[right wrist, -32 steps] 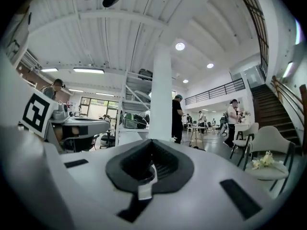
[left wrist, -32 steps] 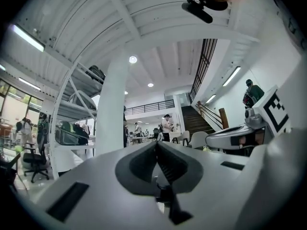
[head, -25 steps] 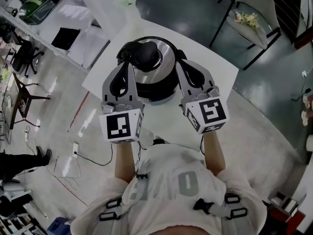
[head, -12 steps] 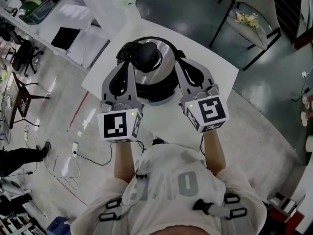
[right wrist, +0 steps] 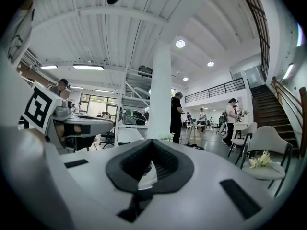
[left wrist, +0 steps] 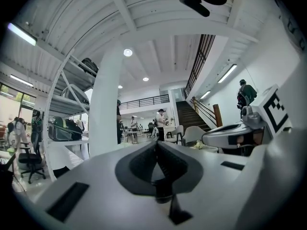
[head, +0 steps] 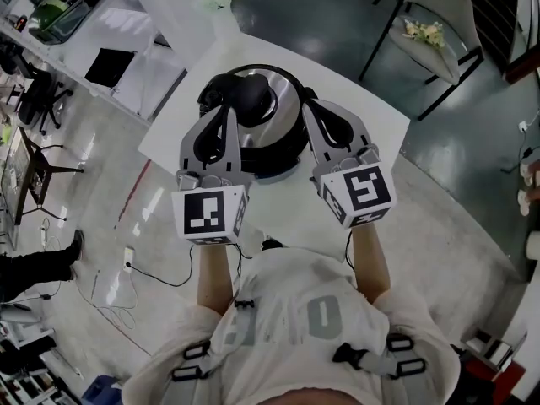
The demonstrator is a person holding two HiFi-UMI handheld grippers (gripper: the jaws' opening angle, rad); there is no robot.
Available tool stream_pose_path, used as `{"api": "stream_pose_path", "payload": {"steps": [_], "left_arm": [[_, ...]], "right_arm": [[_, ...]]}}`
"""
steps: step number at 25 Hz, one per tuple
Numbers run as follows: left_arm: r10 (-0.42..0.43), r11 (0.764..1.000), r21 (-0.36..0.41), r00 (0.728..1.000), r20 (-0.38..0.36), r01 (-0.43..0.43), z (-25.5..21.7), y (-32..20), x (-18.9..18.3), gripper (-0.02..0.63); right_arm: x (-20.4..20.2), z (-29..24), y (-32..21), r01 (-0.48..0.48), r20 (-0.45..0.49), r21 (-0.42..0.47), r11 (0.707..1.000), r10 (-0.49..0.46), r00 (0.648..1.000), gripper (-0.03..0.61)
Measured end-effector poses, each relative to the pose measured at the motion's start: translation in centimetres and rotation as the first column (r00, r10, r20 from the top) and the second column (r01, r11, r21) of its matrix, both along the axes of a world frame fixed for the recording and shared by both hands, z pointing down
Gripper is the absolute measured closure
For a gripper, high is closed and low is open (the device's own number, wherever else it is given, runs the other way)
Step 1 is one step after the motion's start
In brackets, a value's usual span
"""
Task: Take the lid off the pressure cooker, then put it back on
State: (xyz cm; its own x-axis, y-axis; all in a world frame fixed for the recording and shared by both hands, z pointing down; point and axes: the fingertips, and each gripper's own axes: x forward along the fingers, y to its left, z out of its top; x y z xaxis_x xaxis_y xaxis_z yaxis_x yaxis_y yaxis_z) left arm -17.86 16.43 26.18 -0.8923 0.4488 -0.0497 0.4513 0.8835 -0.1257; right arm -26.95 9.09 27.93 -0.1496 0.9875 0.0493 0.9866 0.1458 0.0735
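The steel pressure cooker (head: 268, 133) stands on a white table (head: 371, 116), with its lid (head: 283, 99) on and a black handle (head: 245, 95) on top. My left gripper (head: 228, 110) is shut and empty. Its tips lie over the lid's left side by the black handle; whether they touch it I cannot tell. My right gripper (head: 309, 108) is also shut and empty, level at the cooker's right edge. In the left gripper view the left gripper (left wrist: 157, 145) shows closed jaws, and the right gripper (right wrist: 152, 145) shows the same in its own view. Both look past the cooker into the hall.
The table's front edge lies just ahead of the person's body. A white desk with a black pad (head: 108, 66) stands to the left. A chair with flowers (head: 426, 32) is at the back right. Cables (head: 160, 272) and a bystander's legs (head: 38, 268) are on the floor at left.
My left gripper has edged slightly right, toward the lid's black handle. The right gripper has kept still. The bystander's legs at the left have shifted.
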Motion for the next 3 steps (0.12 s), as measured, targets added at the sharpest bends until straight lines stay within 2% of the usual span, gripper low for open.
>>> {"api": "stream_pose_path", "payload": {"steps": [3], "left_arm": [[0.005,1.000,-0.019,1.000,-0.010,-0.006,-0.02,-0.11,-0.27,0.595]], "right_arm": [[-0.24,0.16,-0.05,-0.006,0.004,0.006,1.000,0.006,1.000,0.569]]}}
